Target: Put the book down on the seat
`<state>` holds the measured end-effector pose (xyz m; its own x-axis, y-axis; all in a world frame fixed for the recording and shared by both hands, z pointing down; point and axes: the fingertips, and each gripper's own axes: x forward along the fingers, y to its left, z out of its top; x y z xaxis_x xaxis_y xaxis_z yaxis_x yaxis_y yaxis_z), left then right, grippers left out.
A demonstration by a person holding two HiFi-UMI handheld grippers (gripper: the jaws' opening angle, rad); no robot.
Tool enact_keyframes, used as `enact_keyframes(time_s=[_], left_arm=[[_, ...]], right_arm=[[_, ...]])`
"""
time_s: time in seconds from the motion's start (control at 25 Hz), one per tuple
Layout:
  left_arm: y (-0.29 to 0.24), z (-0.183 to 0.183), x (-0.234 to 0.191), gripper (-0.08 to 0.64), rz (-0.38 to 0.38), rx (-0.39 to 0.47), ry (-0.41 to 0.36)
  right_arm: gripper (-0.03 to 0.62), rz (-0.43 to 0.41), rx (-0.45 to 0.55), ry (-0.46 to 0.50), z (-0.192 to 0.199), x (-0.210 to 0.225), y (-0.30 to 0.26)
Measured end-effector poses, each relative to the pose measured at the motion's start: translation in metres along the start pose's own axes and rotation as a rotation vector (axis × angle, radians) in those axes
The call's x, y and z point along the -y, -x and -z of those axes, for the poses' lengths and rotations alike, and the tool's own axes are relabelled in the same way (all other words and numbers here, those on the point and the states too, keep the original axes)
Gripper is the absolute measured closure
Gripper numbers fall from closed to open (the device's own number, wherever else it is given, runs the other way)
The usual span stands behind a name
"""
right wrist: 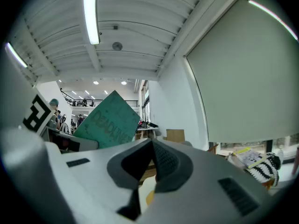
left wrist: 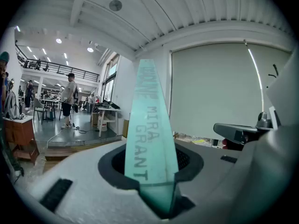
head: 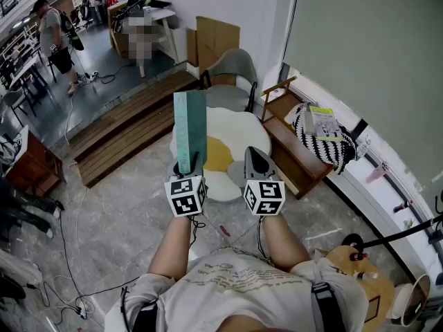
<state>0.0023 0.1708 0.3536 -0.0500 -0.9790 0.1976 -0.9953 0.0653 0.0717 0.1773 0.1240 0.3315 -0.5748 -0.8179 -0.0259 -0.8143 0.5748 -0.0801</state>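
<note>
Book (head: 190, 130), one teal volume, stands upright in the air. Its lower end is clamped between the jaws of our left gripper (head: 187, 171), with the spine facing that gripper's camera. Our right gripper (head: 255, 159) sits just beside it, jaws together on nothing. Beneath both we see one white-and-yellow egg-shaped pad (head: 232, 133), and one grey chair (head: 232, 71) stands beyond it. To our right, one wooden bench (head: 291, 154) carries a single striped cushion (head: 325, 144) with one booklet (head: 320, 122) on top.
</note>
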Motion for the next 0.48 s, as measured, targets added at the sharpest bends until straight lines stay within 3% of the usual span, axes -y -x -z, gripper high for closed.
enact_keyframes(time_s=[0.48], left_arm=[[0.017, 0.012, -0.005, 0.397, 0.0, -0.03, -0.021]], right_arm=[[0.565, -0.003, -0.028, -0.028, 0.008, -0.019, 0.01]])
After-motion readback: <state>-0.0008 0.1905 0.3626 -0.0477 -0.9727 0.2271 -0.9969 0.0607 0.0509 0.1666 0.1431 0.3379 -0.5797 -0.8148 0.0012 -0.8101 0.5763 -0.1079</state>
